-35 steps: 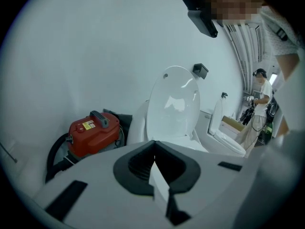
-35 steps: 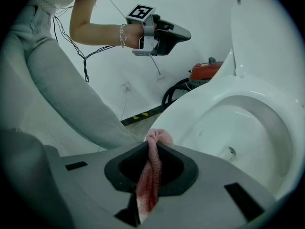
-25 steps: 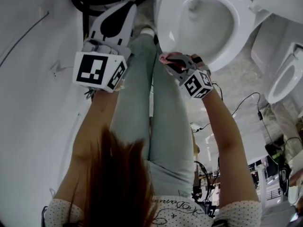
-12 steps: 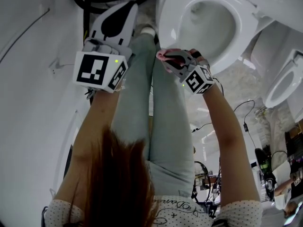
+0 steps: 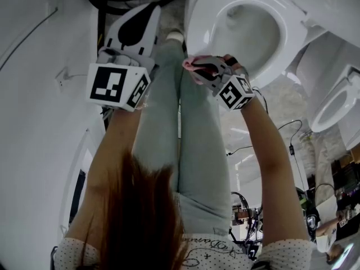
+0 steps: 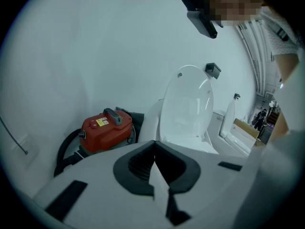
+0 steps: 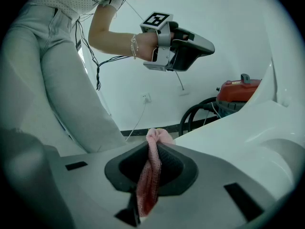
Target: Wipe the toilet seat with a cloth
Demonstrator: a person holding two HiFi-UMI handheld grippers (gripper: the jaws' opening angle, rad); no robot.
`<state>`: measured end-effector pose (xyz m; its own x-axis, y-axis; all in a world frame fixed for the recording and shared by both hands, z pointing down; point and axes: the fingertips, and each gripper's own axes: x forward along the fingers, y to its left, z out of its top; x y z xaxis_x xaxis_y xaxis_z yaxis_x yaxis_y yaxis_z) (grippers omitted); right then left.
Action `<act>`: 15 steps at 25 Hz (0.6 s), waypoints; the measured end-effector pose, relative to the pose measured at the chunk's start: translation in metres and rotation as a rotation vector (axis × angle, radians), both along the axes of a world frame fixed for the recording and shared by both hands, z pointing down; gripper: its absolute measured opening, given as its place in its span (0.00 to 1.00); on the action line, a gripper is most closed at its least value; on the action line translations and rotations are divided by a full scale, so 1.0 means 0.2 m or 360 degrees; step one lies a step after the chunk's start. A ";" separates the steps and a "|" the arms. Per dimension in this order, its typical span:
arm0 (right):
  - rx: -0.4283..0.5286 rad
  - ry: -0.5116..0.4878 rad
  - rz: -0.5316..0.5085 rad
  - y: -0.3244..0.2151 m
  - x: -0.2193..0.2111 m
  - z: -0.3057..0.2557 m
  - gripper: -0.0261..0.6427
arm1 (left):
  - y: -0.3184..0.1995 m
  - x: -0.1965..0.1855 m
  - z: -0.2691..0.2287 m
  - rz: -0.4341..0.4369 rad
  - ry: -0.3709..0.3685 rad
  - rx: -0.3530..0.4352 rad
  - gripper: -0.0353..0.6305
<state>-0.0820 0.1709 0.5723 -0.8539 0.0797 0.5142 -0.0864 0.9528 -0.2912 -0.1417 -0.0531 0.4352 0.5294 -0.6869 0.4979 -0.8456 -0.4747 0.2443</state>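
Toilet (image 5: pixel 198 21) ahead right, vacuum (image 6: pixel 102 128) left of it; cloth (image 7: pixel 148 180) in right claw (image 5: pixel 197 71)

Head camera's up high, staring steeply down the person's pale jeans (image 5: pixel 191 122) to the white ceramic toilet (image 5: pixel 197 32) at top right. Left gripper camera looks forward along its jaws at that toilet's raised lid (image 6: pixel 187 104), mid-distance, with a red canister vacuum cleaner (image 6: pixel 105 130) by the wall. Right gripper camera sits low, tight against the toilet rim (image 7: pixel 248 123), facing the wall: same vacuum (image 7: pixel 238 87), plus the left gripper (image 7: pixel 207 46) overhead. All three share the toilet.
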 end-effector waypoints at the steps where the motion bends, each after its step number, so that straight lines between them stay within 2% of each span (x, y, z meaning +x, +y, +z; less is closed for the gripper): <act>1: -0.0005 0.0001 -0.0009 -0.01 0.00 0.00 0.12 | -0.01 0.01 0.00 -0.0002 -0.0001 -0.0005 0.05; 8: 0.0018 0.0001 -0.0056 -0.03 -0.01 0.01 0.12 | -0.04 0.02 0.01 -0.0010 0.0011 0.0011 0.05; 15: 0.0049 -0.0006 0.0026 -0.12 0.00 -0.03 0.12 | -0.02 0.05 -0.03 -0.0006 0.0014 0.0030 0.05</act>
<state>-0.0815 0.1464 0.5672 -0.8571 0.0499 0.5128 -0.1010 0.9597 -0.2622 -0.1308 -0.0581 0.4285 0.5314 -0.6981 0.4800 -0.8451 -0.4763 0.2428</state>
